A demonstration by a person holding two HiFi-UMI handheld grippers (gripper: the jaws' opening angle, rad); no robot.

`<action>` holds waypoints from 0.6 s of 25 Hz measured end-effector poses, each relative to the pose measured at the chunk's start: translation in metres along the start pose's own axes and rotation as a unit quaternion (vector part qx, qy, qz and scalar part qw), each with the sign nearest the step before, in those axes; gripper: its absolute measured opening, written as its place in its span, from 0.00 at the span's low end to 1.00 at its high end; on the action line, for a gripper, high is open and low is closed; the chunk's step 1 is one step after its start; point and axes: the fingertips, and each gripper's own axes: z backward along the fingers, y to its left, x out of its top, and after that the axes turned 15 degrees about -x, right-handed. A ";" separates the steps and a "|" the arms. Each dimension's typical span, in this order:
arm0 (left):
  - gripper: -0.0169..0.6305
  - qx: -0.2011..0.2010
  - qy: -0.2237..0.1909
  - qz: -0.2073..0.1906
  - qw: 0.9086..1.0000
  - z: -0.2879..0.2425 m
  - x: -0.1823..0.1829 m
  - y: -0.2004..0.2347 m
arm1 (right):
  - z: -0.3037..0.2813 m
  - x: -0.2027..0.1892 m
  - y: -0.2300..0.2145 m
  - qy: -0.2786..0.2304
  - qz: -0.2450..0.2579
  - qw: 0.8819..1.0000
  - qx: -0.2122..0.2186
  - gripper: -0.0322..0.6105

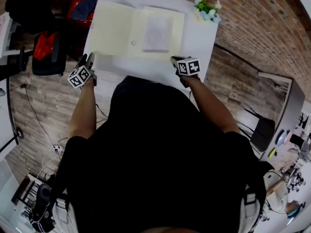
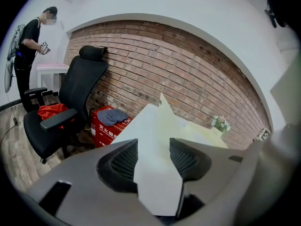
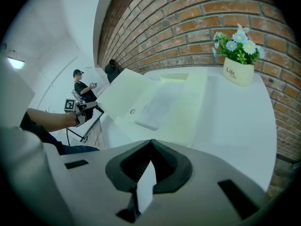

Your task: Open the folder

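Observation:
A pale yellow folder point(image 1: 116, 30) lies spread open on the white table point(image 1: 194, 38), with a greyish sheet point(image 1: 158, 33) on its right half. Its left cover reaches the table's left edge. My left gripper point(image 1: 90, 58) is at the near left corner of that cover. In the left gripper view its jaws point(image 2: 153, 157) stand apart around the pale cover point(image 2: 160, 121), and the pads do not press it. My right gripper point(image 1: 174, 59) rests by the folder's near right corner. The tips of the right gripper point(image 3: 150, 142) meet with nothing held, and the folder point(image 3: 155, 102) lies ahead of them.
A small pot of flowers point(image 1: 207, 7) stands at the table's far right corner. Left of the table are a black office chair point(image 2: 70, 107) with red cloth on it and a red box point(image 2: 106, 126). A brick wall runs behind. A person point(image 2: 28, 46) stands far off.

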 end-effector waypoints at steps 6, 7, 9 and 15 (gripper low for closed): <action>0.37 -0.007 -0.013 -0.021 1.000 0.004 0.012 -0.018 | 0.005 0.004 0.006 -0.009 0.003 1.000 0.012 0.09; 0.37 -0.010 -0.016 -0.024 1.000 0.005 0.014 -0.021 | 0.006 0.004 0.006 -0.009 0.003 1.000 0.013 0.09; 0.37 -0.016 -0.024 -0.031 0.999 0.008 0.018 -0.029 | 0.008 0.004 0.007 -0.011 0.005 1.000 0.014 0.09; 0.37 -0.024 -0.036 -0.047 0.998 0.016 0.024 -0.048 | 0.015 0.001 0.007 -0.015 0.014 1.000 0.019 0.09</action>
